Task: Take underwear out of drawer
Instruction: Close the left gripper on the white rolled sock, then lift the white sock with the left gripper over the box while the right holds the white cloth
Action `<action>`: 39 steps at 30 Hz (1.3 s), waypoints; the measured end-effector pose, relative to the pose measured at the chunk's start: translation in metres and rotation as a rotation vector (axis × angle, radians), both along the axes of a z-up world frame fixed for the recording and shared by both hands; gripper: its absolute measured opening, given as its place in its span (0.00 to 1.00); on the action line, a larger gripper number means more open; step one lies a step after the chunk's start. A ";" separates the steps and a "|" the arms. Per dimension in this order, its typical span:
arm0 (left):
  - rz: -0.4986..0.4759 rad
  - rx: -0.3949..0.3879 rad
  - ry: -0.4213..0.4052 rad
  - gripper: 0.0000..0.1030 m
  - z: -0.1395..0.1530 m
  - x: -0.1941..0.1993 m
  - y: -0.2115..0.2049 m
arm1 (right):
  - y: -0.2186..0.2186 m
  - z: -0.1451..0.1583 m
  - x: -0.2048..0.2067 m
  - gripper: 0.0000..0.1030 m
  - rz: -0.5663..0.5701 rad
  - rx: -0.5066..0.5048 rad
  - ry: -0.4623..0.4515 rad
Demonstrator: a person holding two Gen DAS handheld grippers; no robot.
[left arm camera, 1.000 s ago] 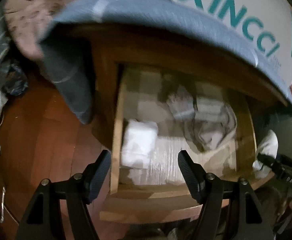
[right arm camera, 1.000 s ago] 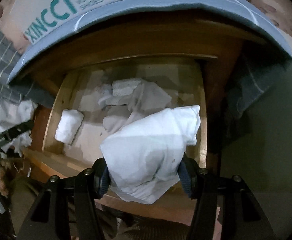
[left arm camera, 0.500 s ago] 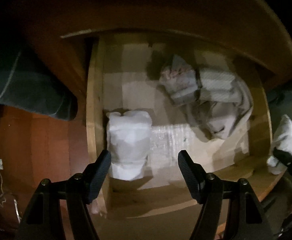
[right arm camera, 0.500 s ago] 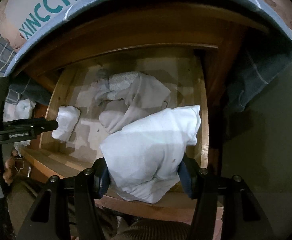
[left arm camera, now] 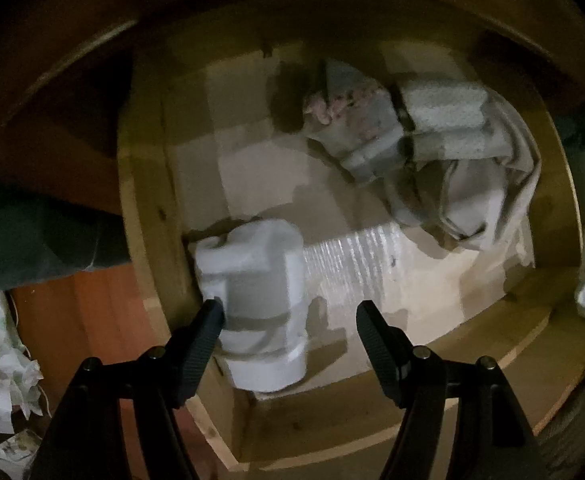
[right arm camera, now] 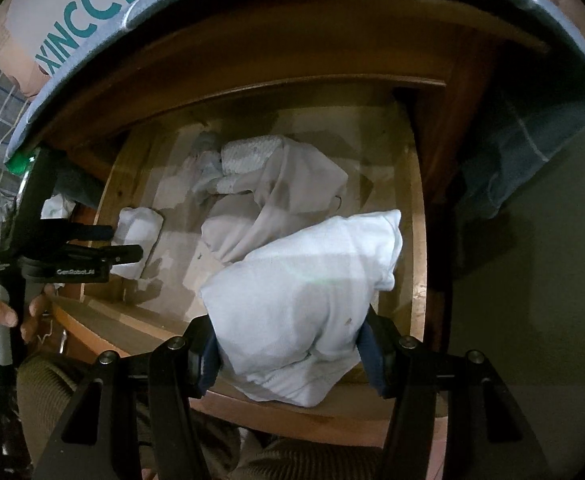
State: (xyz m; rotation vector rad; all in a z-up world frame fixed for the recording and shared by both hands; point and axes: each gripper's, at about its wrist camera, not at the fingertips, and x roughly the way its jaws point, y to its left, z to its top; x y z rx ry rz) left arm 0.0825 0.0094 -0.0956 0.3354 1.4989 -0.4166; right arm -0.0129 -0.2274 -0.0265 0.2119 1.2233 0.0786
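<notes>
A: Our right gripper [right arm camera: 288, 354] is clamped on a white bundle of underwear [right arm camera: 308, 304], held above the drawer's [left arm camera: 144, 208] front edge.

B: And our left gripper [left arm camera: 290, 324] is spread wide around the rolled white piece [left arm camera: 260, 300] by the left wall, not closed yet.

A: So one's lifted, one's pending, and we judge the crumpled heap [left arm camera: 432, 160] at the back remains.

Black ribbed tool [left arm camera: 290, 322] fingers [left arm camera: 376, 336], silver screws, bare-skinned hand [right arm camera: 0, 314].
</notes>
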 end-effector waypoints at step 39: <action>0.112 0.050 -0.011 0.37 0.003 -0.010 0.001 | 0.005 -0.007 0.004 0.53 -0.001 0.008 0.024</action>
